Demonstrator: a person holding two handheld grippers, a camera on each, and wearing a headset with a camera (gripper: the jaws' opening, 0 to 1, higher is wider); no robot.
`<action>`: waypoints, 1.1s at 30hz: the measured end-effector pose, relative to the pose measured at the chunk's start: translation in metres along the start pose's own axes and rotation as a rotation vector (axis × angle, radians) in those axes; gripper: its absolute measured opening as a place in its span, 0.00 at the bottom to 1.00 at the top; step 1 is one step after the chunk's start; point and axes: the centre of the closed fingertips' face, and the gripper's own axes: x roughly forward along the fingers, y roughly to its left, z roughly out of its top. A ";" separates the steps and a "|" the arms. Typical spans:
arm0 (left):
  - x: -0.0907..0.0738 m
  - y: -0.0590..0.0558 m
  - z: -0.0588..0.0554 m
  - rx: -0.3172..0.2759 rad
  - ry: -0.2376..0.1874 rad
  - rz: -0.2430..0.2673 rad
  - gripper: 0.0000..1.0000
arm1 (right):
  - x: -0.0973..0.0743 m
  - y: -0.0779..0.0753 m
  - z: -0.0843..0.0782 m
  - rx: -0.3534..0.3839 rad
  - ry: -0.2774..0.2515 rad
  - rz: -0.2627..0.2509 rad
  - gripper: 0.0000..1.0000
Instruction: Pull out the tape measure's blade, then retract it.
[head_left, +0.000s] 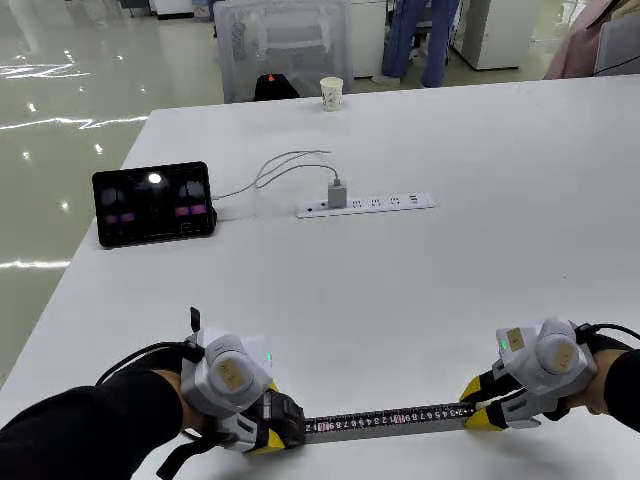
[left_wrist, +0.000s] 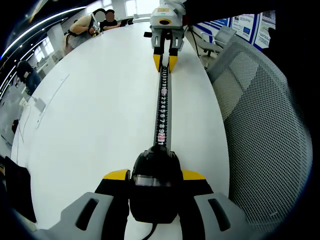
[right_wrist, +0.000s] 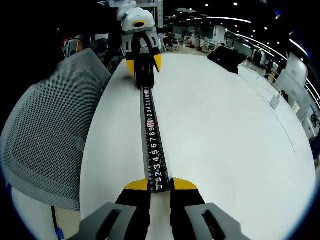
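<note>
Broad white worktable (head_left: 400, 300). Near its front edge, left gripper (head_left: 268, 420) clamped on the black boxy tape measure case (left_wrist: 155, 192). Right gripper (head_left: 475, 404) pinches the tip of the dark numbered metal blade (head_left: 385, 419), drawn out flat between them. Judgement: hold blade straight and low, guide tip back slowly, no snap. White paper cup (head_left: 331, 93) at far edge; contents not visible.

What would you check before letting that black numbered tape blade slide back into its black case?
1. Left gripper shut on black tape measure case: ok.
2. Right gripper shut on the black numbered blade at its end: ok.
3. Blade straight, flat on white table: ok.
4. Dark tablet and white power strip well off the blade's line: ok.
5. Blade free to retract inside the case: cannot tell.
</note>
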 end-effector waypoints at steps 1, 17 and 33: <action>0.000 0.000 0.000 0.000 0.000 0.000 0.32 | 0.000 0.000 -0.001 0.001 0.002 0.000 0.11; -0.002 0.000 -0.001 0.001 0.000 0.002 0.32 | -0.005 -0.002 -0.007 0.012 0.009 -0.008 0.11; -0.002 -0.002 0.000 0.002 0.001 -0.002 0.32 | -0.005 -0.002 -0.005 0.013 0.081 -0.007 0.12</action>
